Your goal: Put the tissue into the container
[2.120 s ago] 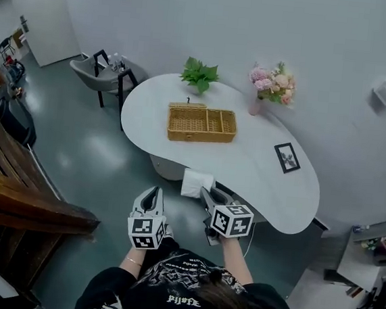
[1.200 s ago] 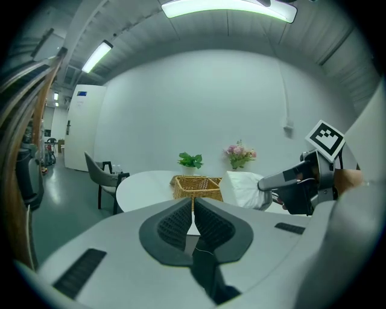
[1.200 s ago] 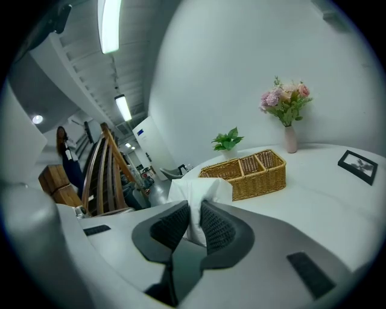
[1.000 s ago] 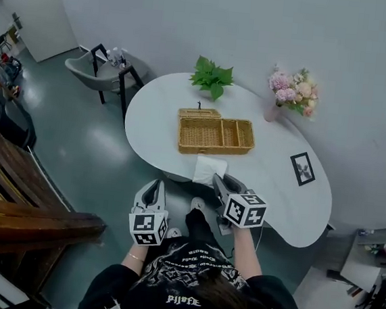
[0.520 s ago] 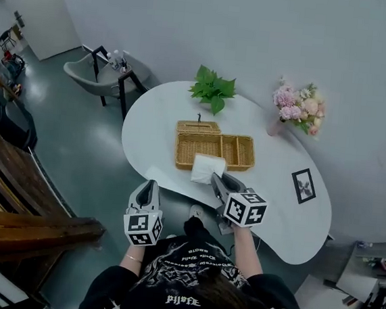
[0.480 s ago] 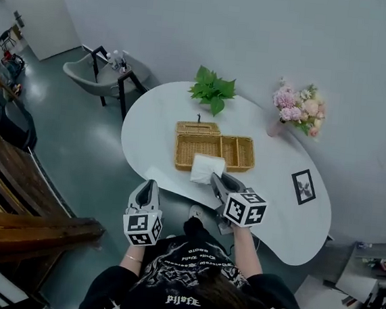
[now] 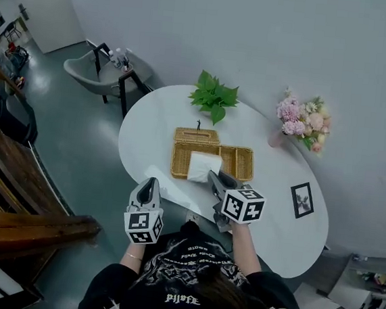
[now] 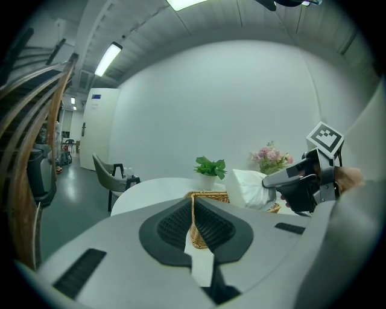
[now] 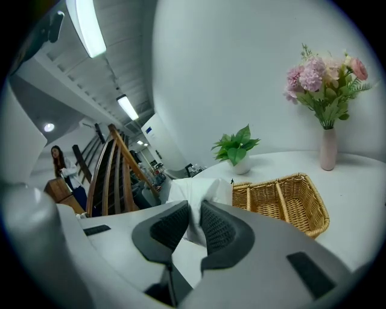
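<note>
While the tissue (image 7: 203,166) hangs bunched from the right tongs (image 7: 215,180), whose jaws are clamped on it, the basket (image 7: 245,163) lies just ahead of and below their tips, slightly to their right, its long axis crosswise. The left tongs (image 7: 149,184), jaws together and empty, sit farther back, so the drop likely falls to the right.

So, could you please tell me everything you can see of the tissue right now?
The tissue is a white, soft-looking paper sheet, loosely crumpled rather than flat. The right gripper is shut on its lower part, and the rest stands up beyond the pads. It is held above the white table, and in the head view it overlaps the left end of the wicker basket. Whether it touches the basket cannot be told. Nothing else is seen touching it.
</note>
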{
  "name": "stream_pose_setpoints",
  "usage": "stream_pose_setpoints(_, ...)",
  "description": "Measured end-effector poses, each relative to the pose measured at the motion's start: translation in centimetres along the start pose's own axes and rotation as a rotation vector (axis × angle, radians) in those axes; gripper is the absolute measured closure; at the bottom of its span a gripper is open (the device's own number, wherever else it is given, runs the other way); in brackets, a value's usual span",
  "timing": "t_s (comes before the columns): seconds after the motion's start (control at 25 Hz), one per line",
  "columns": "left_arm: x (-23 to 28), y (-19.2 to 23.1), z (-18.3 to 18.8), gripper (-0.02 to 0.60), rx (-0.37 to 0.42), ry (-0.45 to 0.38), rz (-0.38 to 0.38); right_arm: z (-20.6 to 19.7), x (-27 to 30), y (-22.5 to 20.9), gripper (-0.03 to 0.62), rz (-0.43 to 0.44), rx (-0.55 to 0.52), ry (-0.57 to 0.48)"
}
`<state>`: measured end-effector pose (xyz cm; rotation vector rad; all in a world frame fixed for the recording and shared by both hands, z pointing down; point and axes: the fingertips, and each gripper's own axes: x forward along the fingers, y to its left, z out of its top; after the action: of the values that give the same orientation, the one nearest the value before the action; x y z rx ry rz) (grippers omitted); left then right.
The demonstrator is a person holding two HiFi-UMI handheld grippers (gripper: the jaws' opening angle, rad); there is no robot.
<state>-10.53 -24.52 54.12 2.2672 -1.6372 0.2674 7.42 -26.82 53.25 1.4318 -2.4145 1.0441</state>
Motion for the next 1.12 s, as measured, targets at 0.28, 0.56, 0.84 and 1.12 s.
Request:
stream_pose_setpoints(0.28,1.2,0.3,0.2,0.551,-0.019,0.003,0.04,0.8,2.7,-0.2,0.51,0.036,0.018,0.051)
stream_pose_setpoints(0.56,1.3,0.8,0.4,0.551,-0.023,-0.003,0.078,0.5,5.2,-0.4,0.51,0.048,0.036,0.124)
stream_pose_setpoints(0.84,0.6,2.9,0.4,0.551,-0.059,-0.012,0.141,-0.4,7.2,-1.1,0.51,0.029,0.043,0.183)
stream_pose_setpoints(1.12,-0.2,4.1,0.0,0.551,-0.08,-0.015,0.186,-1.5,8.9,-2.3,0.508,-0.042,0.061,0.281)
